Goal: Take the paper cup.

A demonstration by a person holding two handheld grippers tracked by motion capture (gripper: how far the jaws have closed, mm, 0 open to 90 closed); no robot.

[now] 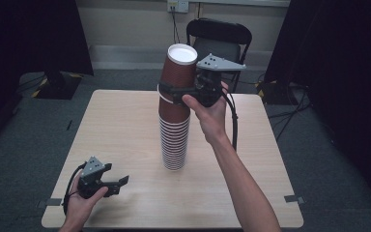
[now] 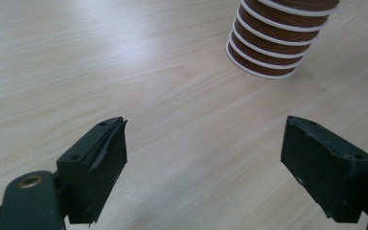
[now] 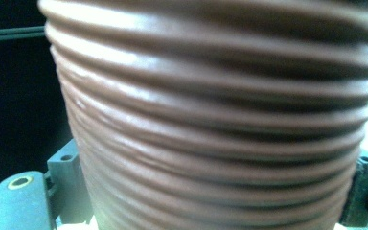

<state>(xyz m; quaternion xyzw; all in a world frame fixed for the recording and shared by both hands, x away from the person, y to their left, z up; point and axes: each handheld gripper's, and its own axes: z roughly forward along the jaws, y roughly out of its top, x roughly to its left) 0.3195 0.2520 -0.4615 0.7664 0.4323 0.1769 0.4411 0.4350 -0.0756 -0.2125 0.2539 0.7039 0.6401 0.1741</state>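
Right gripper (image 1: 174, 94) is clamped on the top cup (image 1: 178, 79), jaws wrapping its ribbed brown wall about midway up. In the right gripper view that wall (image 3: 211, 120) sits tight between both jaws, pressed on each side. Top cup is upside down, white base facing up, and tilted a bit off the stack's axis. Its rim end overlaps the top of the cup stack (image 1: 174, 140); can't tell whether it's seated or already free.

Stack stands upright near the middle of the table (image 1: 125, 125), rims down, white rim rings showing all the way along it.

Left gripper (image 1: 118, 183) is released: jaws spread wide with nothing between them. It sits low over the table near the person's edge, left of the stack and well apart from it. In the left gripper view the stack's base (image 2: 268, 52) is beyond the jaws, up and to the right.
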